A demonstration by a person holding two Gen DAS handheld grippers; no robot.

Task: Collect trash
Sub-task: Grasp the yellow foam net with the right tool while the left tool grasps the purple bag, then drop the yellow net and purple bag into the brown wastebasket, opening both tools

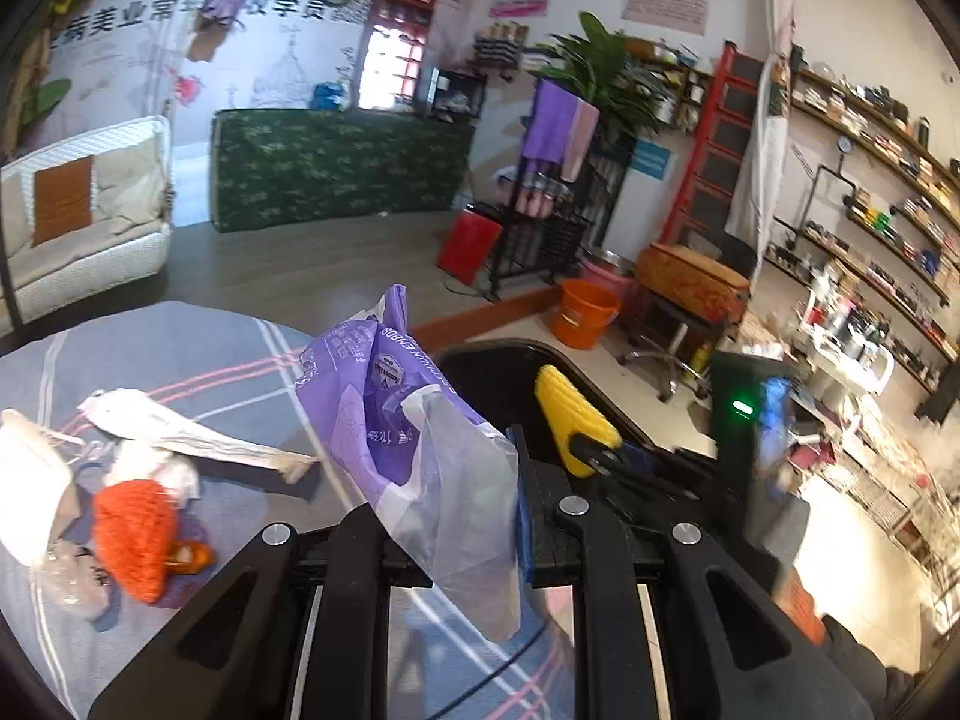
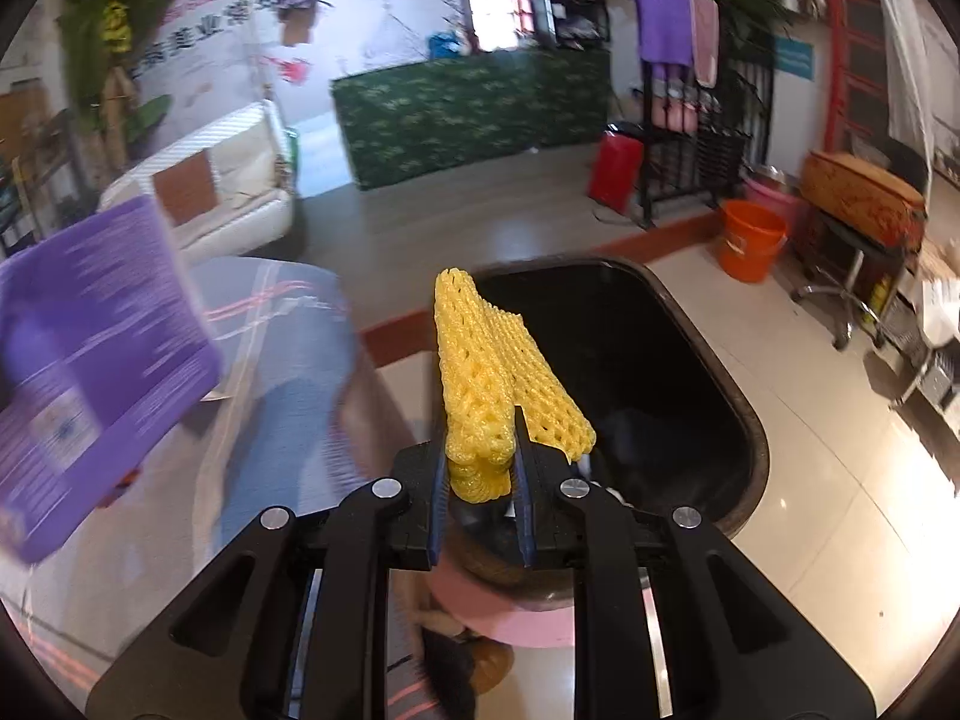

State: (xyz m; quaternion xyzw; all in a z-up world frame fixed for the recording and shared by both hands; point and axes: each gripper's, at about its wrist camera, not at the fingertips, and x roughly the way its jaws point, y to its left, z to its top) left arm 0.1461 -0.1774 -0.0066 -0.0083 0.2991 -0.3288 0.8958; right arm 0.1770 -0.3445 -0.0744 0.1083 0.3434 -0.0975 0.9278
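My left gripper is shut on a purple and clear plastic bag, held above the table edge beside the black trash bin. My right gripper is shut on a yellow foam fruit net, held over the near rim of the black bin. The net and right gripper also show in the left wrist view. The purple bag shows blurred at the left of the right wrist view. On the striped tablecloth lie an orange foam net, white paper wrappers and clear plastic scraps.
An orange bucket and a pink basin stand on the floor beyond the bin. A stool with an orange cushion stands to the right. A black rack, a red bag and a white sofa stand farther back.
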